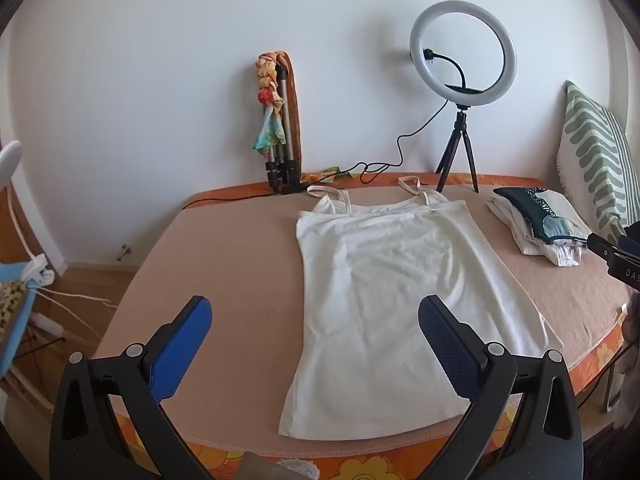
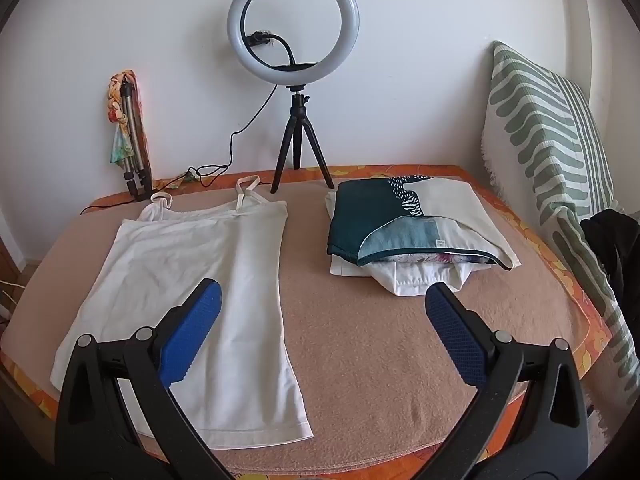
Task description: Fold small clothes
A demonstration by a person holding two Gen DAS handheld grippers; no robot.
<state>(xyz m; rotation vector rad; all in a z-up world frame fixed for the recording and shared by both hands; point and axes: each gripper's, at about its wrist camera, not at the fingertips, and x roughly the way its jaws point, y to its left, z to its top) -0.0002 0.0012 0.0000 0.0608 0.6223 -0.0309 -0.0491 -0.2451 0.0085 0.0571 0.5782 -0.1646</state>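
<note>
White cotton strappy top (image 2: 192, 292) lies flat and unfolded on the beige blanket-covered bed (image 2: 368, 340), left half, straps toward the far edge. Stack of folded clothes (image 2: 412, 236), teal-and-cream piece on top, sits toward the far right corner, apart from the top. Right gripper (image 2: 322, 332) hovers over the near edge, blue-padded jaws spread wide, nothing between them. White ring light on black tripod (image 2: 294, 80) stands at the far edge.
</note>
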